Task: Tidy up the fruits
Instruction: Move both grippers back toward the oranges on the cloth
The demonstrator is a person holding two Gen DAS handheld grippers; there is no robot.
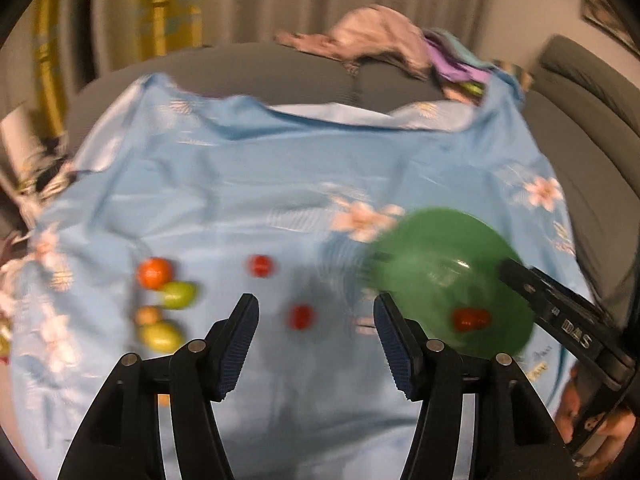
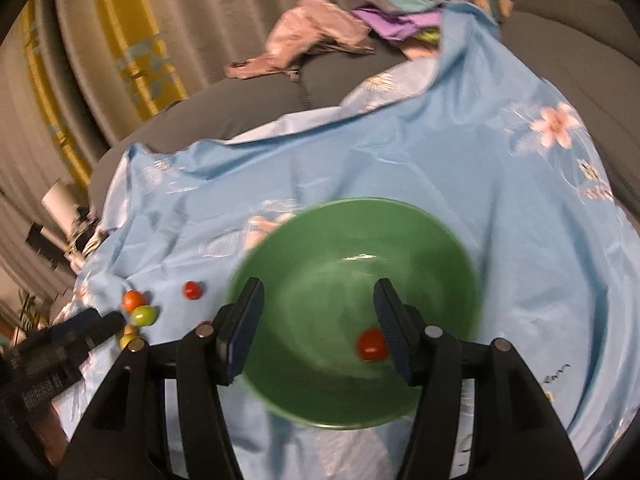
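- Blue floral cloth [image 1: 240, 184] covers a grey sofa; small fruits lie loose on it.
- Left gripper [image 1: 316, 344]: spread wide, empty; red tomato [image 1: 301, 317] just ahead between its fingers. Judged light, smooth, squashable; grip its middle gently.
- Right gripper [image 2: 318, 332]: wide, empty, over the green bowl [image 2: 400, 216] holding one tomato [image 2: 370, 345].

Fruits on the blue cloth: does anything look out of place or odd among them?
Only one red fruit lies in the green bowl. Two more red fruits lie loose on the blue floral cloth, apart from the cluster of an orange fruit and green fruits. Nothing looks spilled or damaged.

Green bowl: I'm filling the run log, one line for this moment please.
left gripper: open | right gripper: open above green bowl | red fruit: in bowl
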